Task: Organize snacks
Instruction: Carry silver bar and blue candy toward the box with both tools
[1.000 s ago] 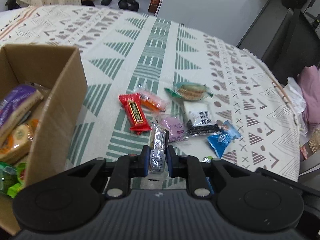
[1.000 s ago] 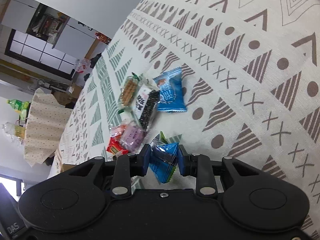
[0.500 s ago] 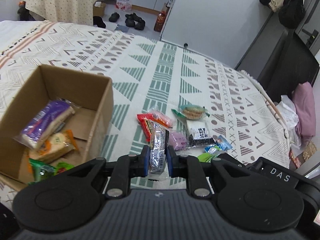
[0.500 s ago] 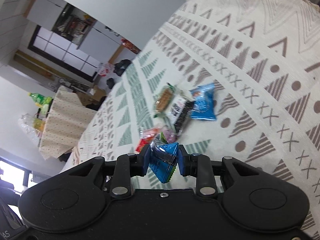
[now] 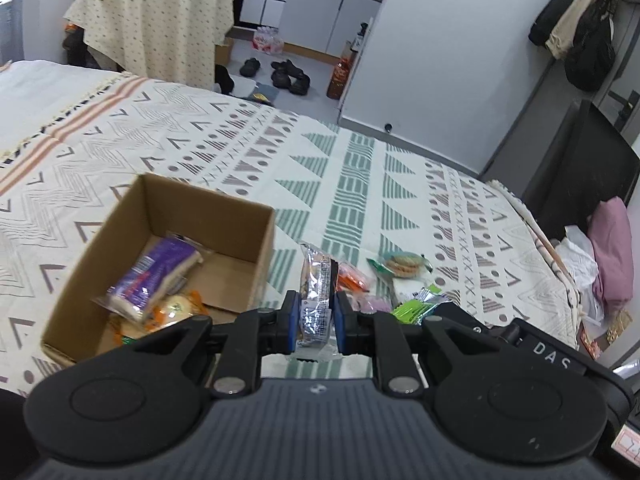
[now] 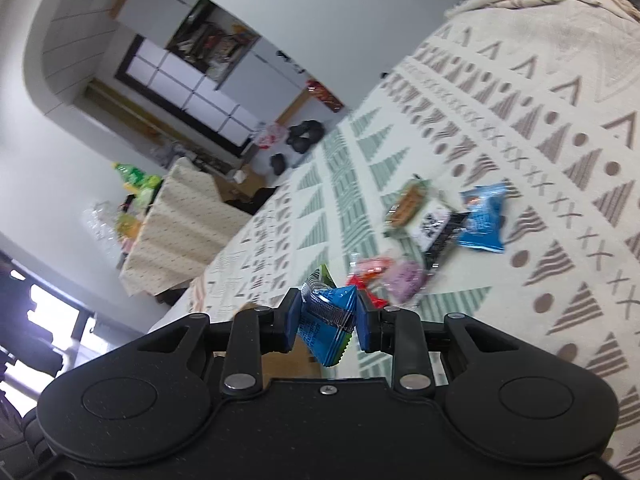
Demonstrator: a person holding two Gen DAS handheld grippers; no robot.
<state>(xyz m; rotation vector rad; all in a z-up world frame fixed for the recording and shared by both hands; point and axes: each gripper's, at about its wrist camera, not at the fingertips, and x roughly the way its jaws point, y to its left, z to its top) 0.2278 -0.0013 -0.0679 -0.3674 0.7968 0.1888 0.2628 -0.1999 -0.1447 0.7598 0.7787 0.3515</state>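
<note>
My left gripper point(image 5: 316, 316) is shut on a silver-wrapped snack bar point(image 5: 316, 292), held upright above the patterned cloth. Just left of it stands an open cardboard box point(image 5: 224, 208) with a purple packet point(image 5: 154, 276) and several other snacks inside. My right gripper point(image 6: 327, 320) is shut on a blue and green snack packet point(image 6: 330, 320); its green end point(image 5: 420, 304) and the right gripper's black body show at the lower right of the left wrist view. Loose snacks lie on the cloth: a biscuit pack point(image 6: 406, 204), a black and white packet point(image 6: 438, 228), a blue packet point(image 6: 482, 220), a pink one point(image 6: 408, 280).
The patterned cloth point(image 5: 360, 184) covers a wide low surface whose right edge drops off by a dark cabinet point(image 5: 580, 168) and pink fabric point(image 5: 612, 240). Beyond the far edge are shoes on the floor point(image 5: 288, 76) and a table with a dotted cloth point(image 5: 156, 24).
Both grippers have risen with their snacks still clamped. The left view has pulled back and up, so the whole box now shows. The right view has tilted toward the room.
</note>
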